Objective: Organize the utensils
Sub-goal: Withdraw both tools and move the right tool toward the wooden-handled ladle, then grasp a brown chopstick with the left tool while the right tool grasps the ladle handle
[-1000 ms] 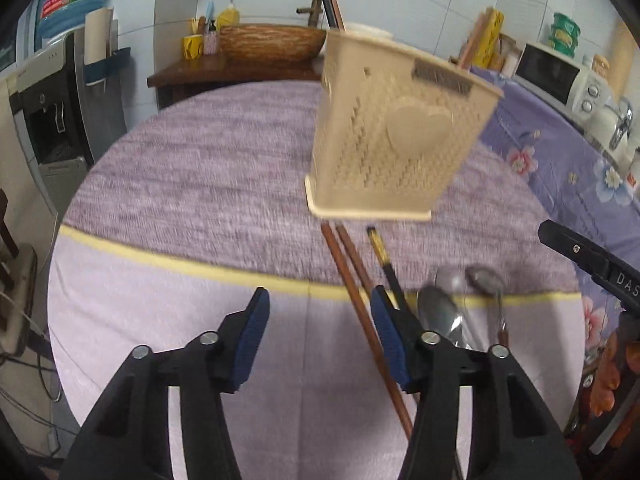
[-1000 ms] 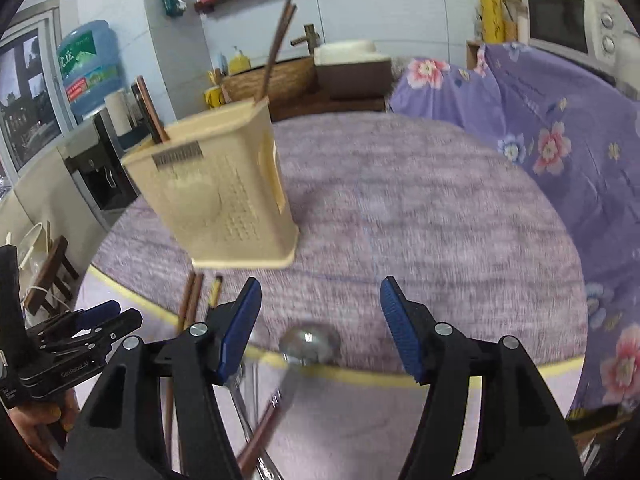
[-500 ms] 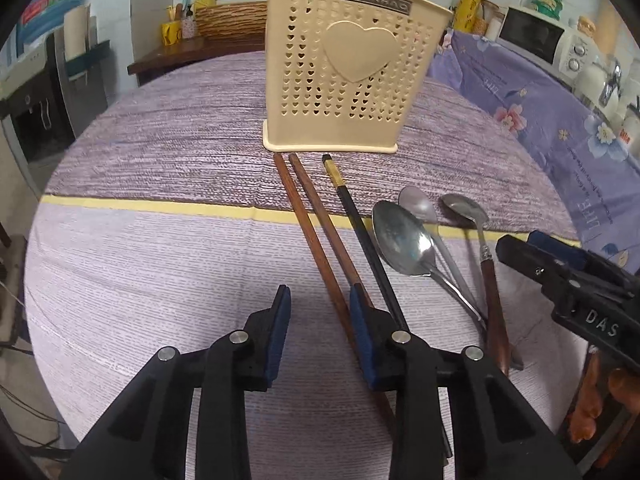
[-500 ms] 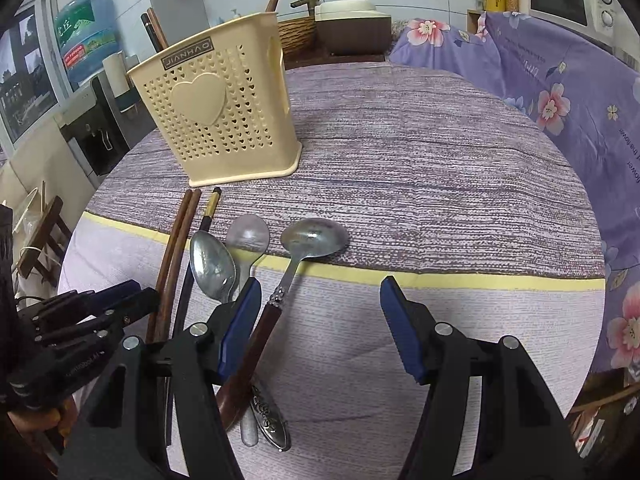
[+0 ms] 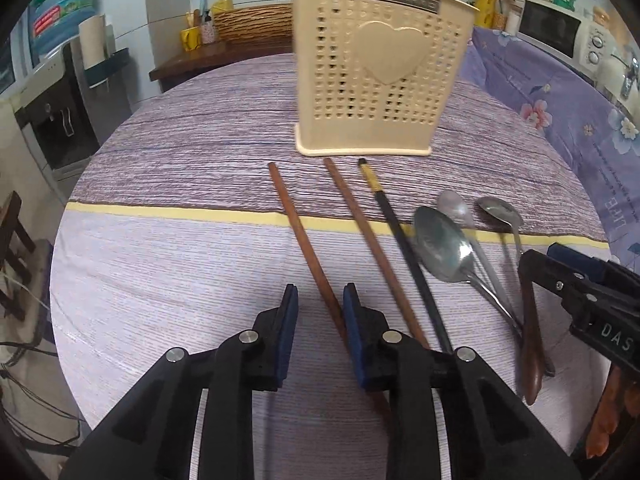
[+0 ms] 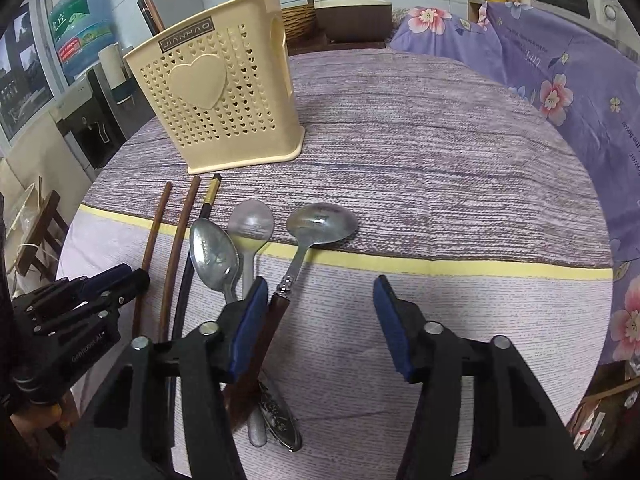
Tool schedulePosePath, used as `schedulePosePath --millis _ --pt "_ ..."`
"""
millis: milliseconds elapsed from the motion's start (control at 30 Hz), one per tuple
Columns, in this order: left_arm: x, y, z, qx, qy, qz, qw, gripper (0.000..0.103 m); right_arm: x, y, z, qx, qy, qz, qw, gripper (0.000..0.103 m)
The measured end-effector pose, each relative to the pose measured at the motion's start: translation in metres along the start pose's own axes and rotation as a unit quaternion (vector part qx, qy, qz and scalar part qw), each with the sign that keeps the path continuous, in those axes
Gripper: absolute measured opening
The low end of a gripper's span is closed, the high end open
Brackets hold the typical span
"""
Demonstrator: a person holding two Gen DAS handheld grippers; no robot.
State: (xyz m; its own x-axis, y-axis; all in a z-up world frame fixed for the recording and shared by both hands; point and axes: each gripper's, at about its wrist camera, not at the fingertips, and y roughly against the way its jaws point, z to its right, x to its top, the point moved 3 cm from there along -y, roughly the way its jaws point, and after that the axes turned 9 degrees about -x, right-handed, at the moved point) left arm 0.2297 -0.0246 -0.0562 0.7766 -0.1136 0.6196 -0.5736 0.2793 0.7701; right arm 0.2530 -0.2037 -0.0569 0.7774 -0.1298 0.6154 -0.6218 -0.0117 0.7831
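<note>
Brown chopstick (image 5: 308,244) is straddled by narrowed left gripper (image 5: 318,300), its end hidden; right gripper (image 6: 318,294) is spread wide above striped tablecloth (image 6: 440,152).

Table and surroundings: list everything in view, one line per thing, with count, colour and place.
Utensil holder: one, cream, upright at the back of the table, sticks inside.
Brown chopsticks: two, lying before the holder.
Black chopstick: one, gold band, right of them.
Spoons: three, silver, one with a brown handle.
Tablecloth: one, purple with a yellow stripe.
Microwave: one, white, far right.
Water bottle: one, blue, far left.
Left tongs: black, blue pads, narrowly open around a brown chopstick.
Right tongs: black, wide open.
</note>
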Motion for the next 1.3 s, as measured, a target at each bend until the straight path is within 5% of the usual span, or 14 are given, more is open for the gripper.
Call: schedulePosePath --millis 400,867,967,1100,1300 --pt "-0.001 0.003 -0.008 -0.011 0.010 0.002 0.9999 0.023 0.009 -0.014 -0.009 0.027 -0.016 -0.023 0.999 0.010" --pt "0.000 0.004 -0.025 -0.061 0.037 -0.002 0.9975 0.023 0.003 -0.004 0.048 0.035 0.002 -0.032 0.999 0.010" --pt "0.001 0.004 -0.026 -0.065 0.046 -0.003 0.9968 0.023 -0.001 -0.003 0.054 0.035 -0.002 -0.021 0.999 0.013" --pt "0.007 0.001 -0.029 -0.052 0.048 -0.004 0.9975 0.030 0.001 -0.002 0.050 0.024 0.013 -0.013 1.000 0.051" --pt "0.024 -0.011 -0.035 -0.024 0.031 -0.012 0.9991 0.032 0.007 -0.007 0.035 -0.018 0.079 -0.011 0.997 0.051"
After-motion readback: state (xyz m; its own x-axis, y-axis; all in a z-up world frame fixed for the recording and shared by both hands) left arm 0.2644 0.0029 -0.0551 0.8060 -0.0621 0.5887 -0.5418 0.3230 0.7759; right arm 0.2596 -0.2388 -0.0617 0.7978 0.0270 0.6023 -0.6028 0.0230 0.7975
